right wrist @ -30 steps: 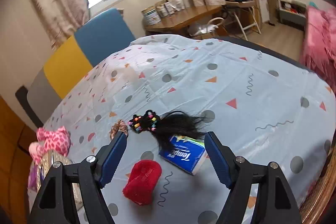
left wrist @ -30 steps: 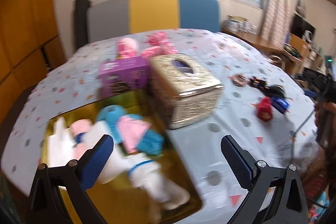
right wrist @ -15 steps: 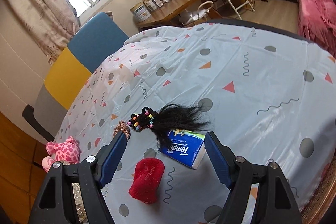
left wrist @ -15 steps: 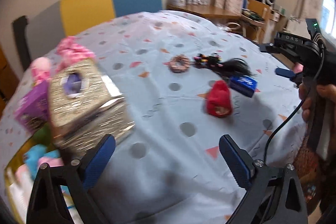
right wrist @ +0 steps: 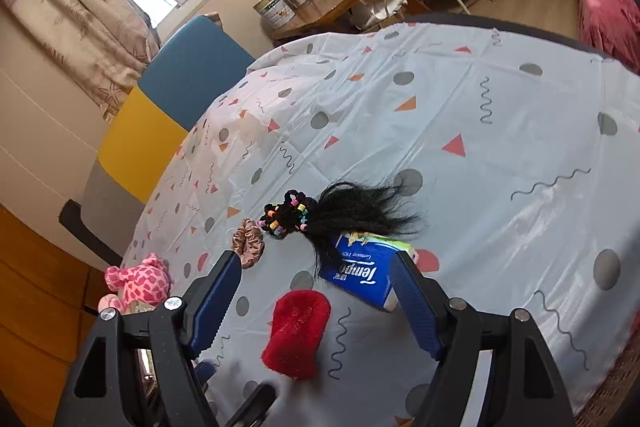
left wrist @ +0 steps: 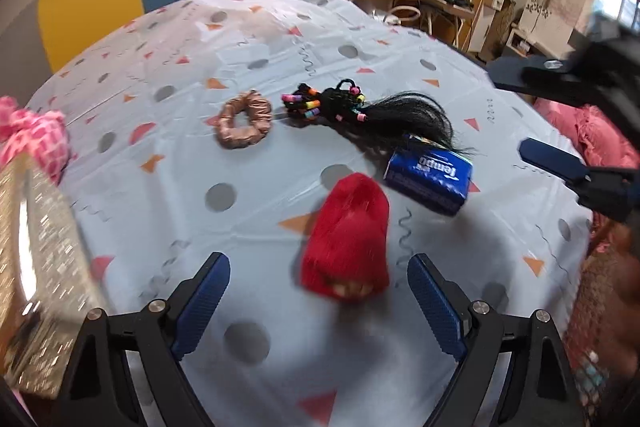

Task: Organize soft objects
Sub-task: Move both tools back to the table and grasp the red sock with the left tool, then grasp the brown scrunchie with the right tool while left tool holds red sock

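The fuzzy red plush piece (left wrist: 346, 239), a rounded mitten shape, lies on the glossy patterned tablecloth (left wrist: 240, 39). It sits between the closing fingers of the left gripper (left wrist: 319, 299), not touched. At 2 o'clock from it lies a blue "Tempo" tissue pack (left wrist: 430, 181). The right gripper (right wrist: 316, 301) has its fingers apart, holding nothing.

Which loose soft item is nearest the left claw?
The red plush piece, just ahead of the closing left claw; scrunchie and hairpiece lie farther back.

The left tool (left wrist: 318, 301) angles downward, jaws closing, empty; the right tool (right wrist: 316, 301) gapes, empty.
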The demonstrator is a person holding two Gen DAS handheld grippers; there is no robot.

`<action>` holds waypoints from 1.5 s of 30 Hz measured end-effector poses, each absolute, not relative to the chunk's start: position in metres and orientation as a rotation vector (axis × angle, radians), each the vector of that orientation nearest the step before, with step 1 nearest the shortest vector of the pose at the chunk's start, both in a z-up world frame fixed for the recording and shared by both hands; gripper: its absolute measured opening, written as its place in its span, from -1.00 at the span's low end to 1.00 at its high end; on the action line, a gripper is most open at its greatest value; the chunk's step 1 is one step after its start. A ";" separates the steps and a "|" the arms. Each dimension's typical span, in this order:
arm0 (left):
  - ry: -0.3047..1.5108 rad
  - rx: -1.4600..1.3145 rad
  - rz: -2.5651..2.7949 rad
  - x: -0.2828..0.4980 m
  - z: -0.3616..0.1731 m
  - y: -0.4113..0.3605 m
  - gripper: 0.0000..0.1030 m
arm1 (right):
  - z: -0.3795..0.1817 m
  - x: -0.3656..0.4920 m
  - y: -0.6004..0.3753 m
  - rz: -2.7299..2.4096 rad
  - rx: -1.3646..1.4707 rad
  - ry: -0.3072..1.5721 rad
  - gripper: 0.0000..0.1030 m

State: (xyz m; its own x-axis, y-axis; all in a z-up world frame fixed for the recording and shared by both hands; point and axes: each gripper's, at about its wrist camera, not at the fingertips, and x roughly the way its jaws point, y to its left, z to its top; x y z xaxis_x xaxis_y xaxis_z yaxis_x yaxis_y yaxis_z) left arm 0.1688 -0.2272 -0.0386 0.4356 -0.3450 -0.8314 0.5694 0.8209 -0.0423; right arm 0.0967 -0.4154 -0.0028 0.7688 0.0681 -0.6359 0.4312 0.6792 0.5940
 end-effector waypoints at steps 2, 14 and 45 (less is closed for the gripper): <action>0.978 0.278 -0.584 0.177 -0.046 -0.241 0.77 | -0.004 0.097 -0.416 -0.212 0.823 0.684 0.51; 0.994 0.240 -0.543 0.184 -0.070 -0.241 -0.37 | -0.011 0.102 -0.414 -0.174 0.851 0.715 0.51; 0.924 0.077 -0.411 0.121 -0.081 -0.124 -0.32 | -0.018 0.292 -0.286 0.036 0.199 1.018 0.41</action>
State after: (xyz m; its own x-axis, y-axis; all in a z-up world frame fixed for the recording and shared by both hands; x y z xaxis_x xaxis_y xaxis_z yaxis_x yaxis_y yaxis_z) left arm 0.1208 -0.1235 -0.0809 0.5313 -0.3113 -0.7879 0.3763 0.9200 -0.1097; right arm 0.2918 -0.2862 -0.0180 0.5258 0.1226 -0.8417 0.0624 0.9813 0.1819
